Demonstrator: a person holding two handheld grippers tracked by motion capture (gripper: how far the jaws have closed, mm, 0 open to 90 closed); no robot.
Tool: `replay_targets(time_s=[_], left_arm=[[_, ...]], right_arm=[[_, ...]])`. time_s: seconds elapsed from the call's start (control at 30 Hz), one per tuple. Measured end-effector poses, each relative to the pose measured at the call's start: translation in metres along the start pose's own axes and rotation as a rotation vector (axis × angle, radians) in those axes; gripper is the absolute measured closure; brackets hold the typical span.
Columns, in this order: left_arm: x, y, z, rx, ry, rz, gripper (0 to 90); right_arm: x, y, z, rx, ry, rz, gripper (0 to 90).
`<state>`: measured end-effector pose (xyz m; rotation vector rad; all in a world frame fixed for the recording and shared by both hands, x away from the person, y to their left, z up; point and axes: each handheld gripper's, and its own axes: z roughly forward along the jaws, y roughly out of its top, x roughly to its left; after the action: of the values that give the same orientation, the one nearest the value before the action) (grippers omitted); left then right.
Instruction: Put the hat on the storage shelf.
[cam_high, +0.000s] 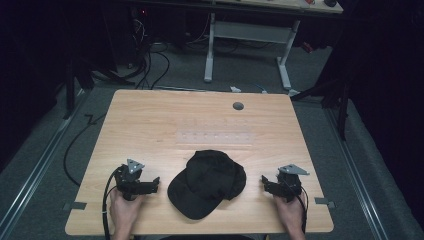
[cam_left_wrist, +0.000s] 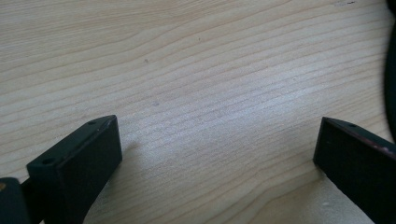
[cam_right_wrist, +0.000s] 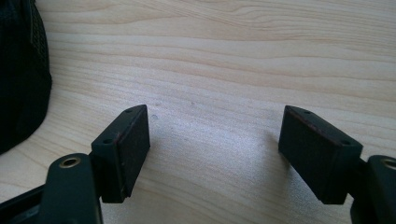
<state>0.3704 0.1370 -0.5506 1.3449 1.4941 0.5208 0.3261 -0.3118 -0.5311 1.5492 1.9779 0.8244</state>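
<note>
A black baseball cap (cam_high: 207, 182) lies on the wooden table (cam_high: 200, 120) near its front edge, brim toward the front left. My left gripper (cam_high: 156, 184) rests on the table just left of the cap, held by a hand, its jaws pointing at the cap. In the left gripper view the left gripper (cam_left_wrist: 217, 154) stands open over bare wood, with the cap's edge (cam_left_wrist: 391, 79) at the far right. My right gripper (cam_high: 264, 181) rests to the right of the cap. In the right gripper view the right gripper (cam_right_wrist: 215, 140) is open, nothing between its jaws, and the cap (cam_right_wrist: 21, 70) lies at the left.
A clear plastic strip (cam_high: 215, 136) lies across the table's middle, behind the cap. A grey cable port (cam_high: 238, 106) sits near the far edge. Beyond the table stand a white desk frame (cam_high: 247, 45) and floor cables (cam_high: 150, 65). Black cables trail from both grippers off the front edge.
</note>
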Motion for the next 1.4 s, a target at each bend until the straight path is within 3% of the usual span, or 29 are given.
replay_targets(time_s=[0.53,1.0,1.13,1.4], left_arm=[[0.0,0.0,0.0,0.001,0.0,0.002,1.1],[-0.001,0.0,-0.001,-0.008,-0.003,-0.002,3.7],[0.0,0.0,-0.001,-0.007,-0.003,-0.001,3.7],[0.0,0.0,-0.001,-0.011,-0.002,-0.001,5.0]], right_arm=[[0.0,0.0,0.0,0.0,0.002,0.001,25.5],[-0.002,-0.001,-0.001,-0.009,-0.001,-0.002,31.9],[-0.004,-0.002,-0.003,-0.016,-0.003,0.006,37.9],[0.0,0.002,-0.017,-0.078,0.052,0.008,44.1]])
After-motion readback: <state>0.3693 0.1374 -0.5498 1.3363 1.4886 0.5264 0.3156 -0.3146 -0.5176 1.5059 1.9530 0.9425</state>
